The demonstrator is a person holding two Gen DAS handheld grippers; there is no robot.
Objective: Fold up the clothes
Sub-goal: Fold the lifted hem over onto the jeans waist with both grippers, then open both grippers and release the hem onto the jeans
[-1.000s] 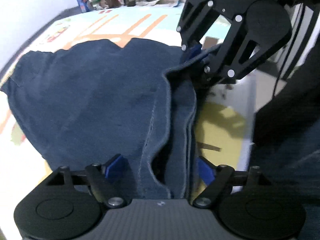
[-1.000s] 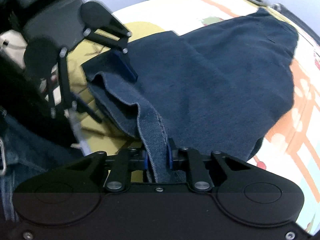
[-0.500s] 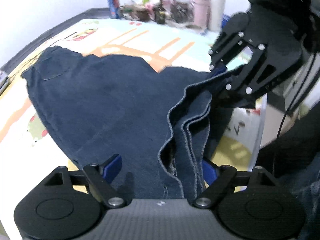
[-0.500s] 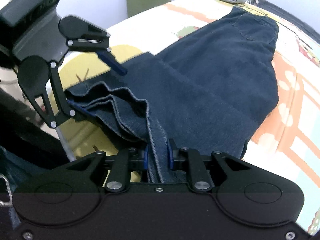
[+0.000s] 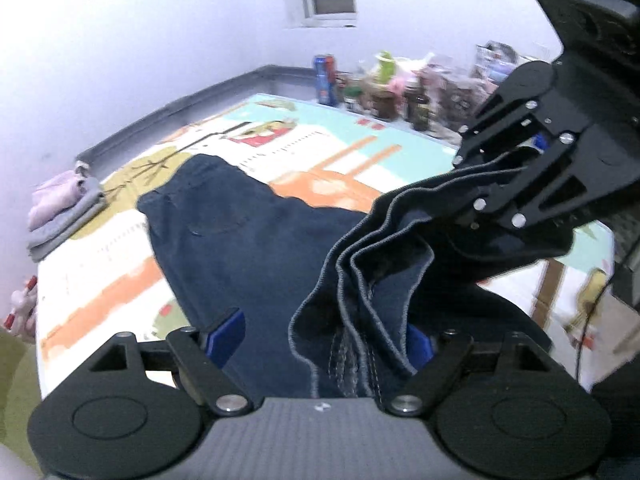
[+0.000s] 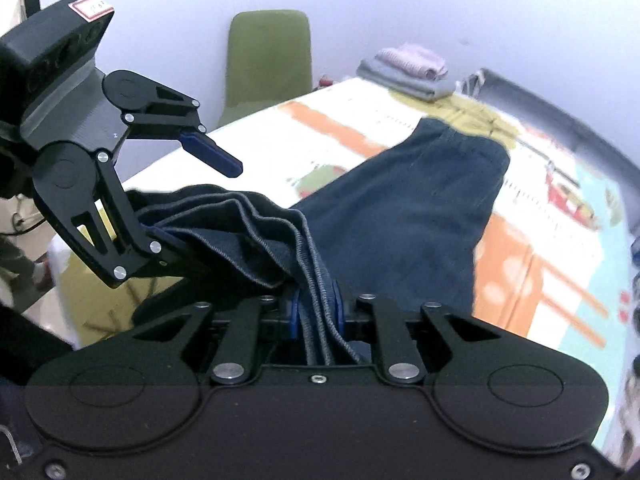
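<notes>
Dark blue jeans (image 5: pixel 240 248) lie on a table with a colourful patterned cloth (image 5: pixel 120 264), their hem ends lifted toward me. My right gripper (image 6: pixel 316 312) is shut on the bunched hem layers of the jeans (image 6: pixel 400 216); it also shows in the left wrist view (image 5: pixel 516 184), raised at the right. My left gripper (image 5: pixel 324 336) is open with hem folds lying between its blue pads (image 5: pixel 226 330). In the right wrist view the left gripper (image 6: pixel 180 196) stands wide open, its upper pad clear above the cloth.
Folded grey and pink clothes (image 5: pixel 60 208) are stacked at the table's far left corner, also in the right wrist view (image 6: pixel 412 68). Cans, bottles and clutter (image 5: pixel 384 84) line the far edge. A green chair (image 6: pixel 268 60) stands beyond the table.
Both grippers have lifted the jeans' hem end higher off the table and tilted up. The right stays shut on the cloth and the left stays open.
</notes>
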